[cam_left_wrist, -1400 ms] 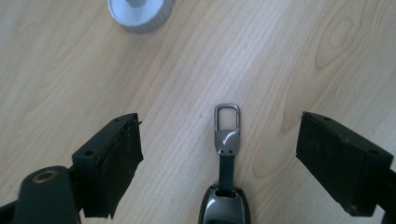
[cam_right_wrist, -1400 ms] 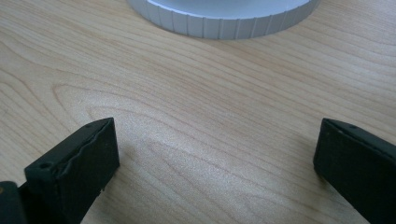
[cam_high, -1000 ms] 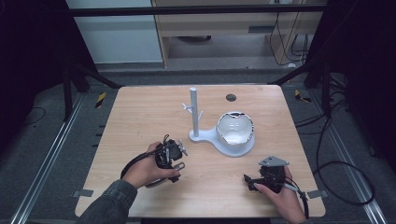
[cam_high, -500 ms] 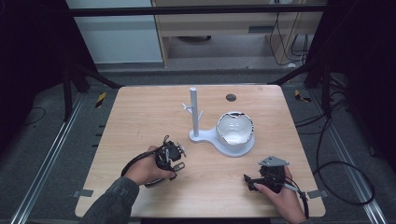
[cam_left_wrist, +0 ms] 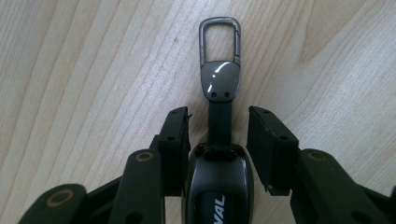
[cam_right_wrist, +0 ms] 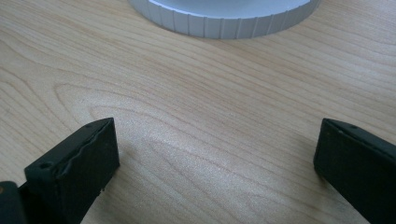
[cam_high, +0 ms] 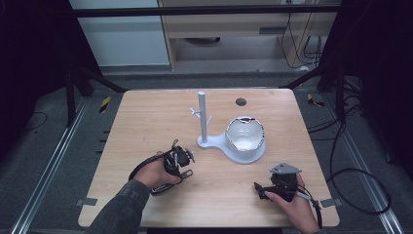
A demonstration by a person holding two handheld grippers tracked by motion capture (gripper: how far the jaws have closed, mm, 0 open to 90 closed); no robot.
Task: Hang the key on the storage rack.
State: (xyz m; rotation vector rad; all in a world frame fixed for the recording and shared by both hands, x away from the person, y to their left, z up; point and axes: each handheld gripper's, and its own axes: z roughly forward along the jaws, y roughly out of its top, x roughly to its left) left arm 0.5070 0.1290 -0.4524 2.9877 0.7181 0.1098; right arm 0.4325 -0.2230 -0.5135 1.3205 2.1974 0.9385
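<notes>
One key fob [cam_left_wrist: 218, 179] is lying on the tabletop [cam_high: 146, 122], its lower end cut off, between the left gripper [cam_left_wrist: 218, 133]'s narrowly parted jaws. The right gripper [cam_right_wrist: 215, 158]'s jaws are gaping wide.

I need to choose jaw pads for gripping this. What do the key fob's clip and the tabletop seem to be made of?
The key fob's carabiner clip looks like metal with a glossy dark-grey finish: its flat plate mirrors the light and carries two small rivets. The strap below it seems matte black, perhaps leather or rubber. The tabletop looks like pale wood or wood-look laminate, with visible grain and a dull sheen.
</notes>
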